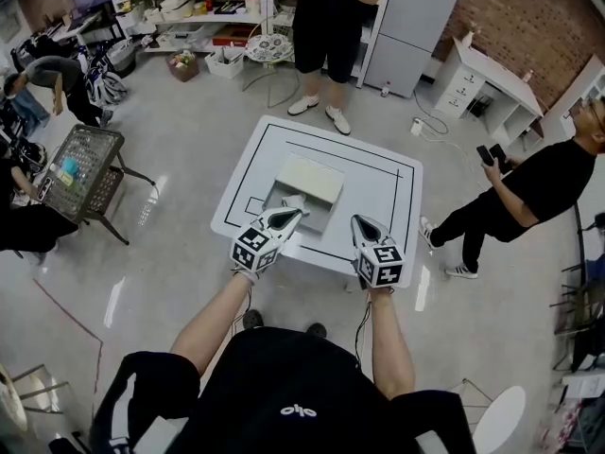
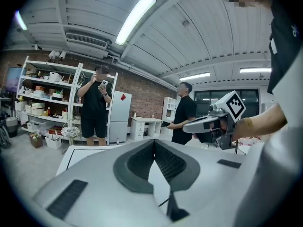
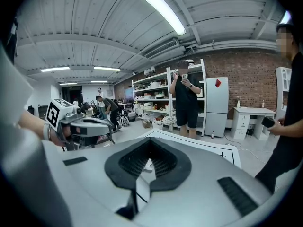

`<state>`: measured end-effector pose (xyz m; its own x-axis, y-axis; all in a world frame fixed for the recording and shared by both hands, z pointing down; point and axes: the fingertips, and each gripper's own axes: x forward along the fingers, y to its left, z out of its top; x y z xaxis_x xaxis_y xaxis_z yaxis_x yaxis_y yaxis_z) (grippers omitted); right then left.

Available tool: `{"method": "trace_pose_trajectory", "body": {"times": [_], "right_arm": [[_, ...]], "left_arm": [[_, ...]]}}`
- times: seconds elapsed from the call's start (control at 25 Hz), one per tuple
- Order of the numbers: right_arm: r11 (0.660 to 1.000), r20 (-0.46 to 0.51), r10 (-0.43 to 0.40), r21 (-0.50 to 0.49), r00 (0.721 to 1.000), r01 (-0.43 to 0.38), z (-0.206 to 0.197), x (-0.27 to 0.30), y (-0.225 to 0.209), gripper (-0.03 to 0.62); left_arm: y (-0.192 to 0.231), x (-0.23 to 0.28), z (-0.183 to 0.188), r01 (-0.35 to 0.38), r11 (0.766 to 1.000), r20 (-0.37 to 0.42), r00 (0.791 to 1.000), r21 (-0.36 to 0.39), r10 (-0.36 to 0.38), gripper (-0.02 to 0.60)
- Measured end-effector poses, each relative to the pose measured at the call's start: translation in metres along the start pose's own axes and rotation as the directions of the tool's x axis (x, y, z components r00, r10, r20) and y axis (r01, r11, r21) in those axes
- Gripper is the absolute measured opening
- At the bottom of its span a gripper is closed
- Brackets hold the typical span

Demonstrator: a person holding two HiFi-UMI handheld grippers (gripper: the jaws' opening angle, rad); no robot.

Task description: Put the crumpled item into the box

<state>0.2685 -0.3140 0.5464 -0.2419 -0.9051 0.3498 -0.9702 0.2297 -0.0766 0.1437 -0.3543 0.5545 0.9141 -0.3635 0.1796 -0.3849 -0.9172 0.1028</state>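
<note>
A pale, low box sits in the middle of a white table marked with black lines. My left gripper is shut and empty, its tip at the box's near left corner. A small pale shape lies just ahead of that tip; it is too small to tell what it is. My right gripper is also shut and empty, over the table to the right of the box. In the left gripper view the left gripper's pads meet at the tip. The right gripper view shows the same of the right gripper.
One person stands beyond the table's far edge holding a phone. Another person stands to the table's right. A wire basket cart is on the left, with shelves and a white cabinet at the back.
</note>
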Motion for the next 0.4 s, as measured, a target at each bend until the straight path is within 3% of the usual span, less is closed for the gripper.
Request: {"method": "trace_pose_trajectory", "body": {"times": [0.4], "right_arm": [[1.000, 0.003, 0.014, -0.006, 1.000, -0.014, 0.0002, 0.0056, 0.0045, 0.009]], "left_arm": [[0.0036, -0.0036, -0.0044, -0.011, 1.000, -0.003, 1.000, -0.001, 0.011, 0.000]]}}
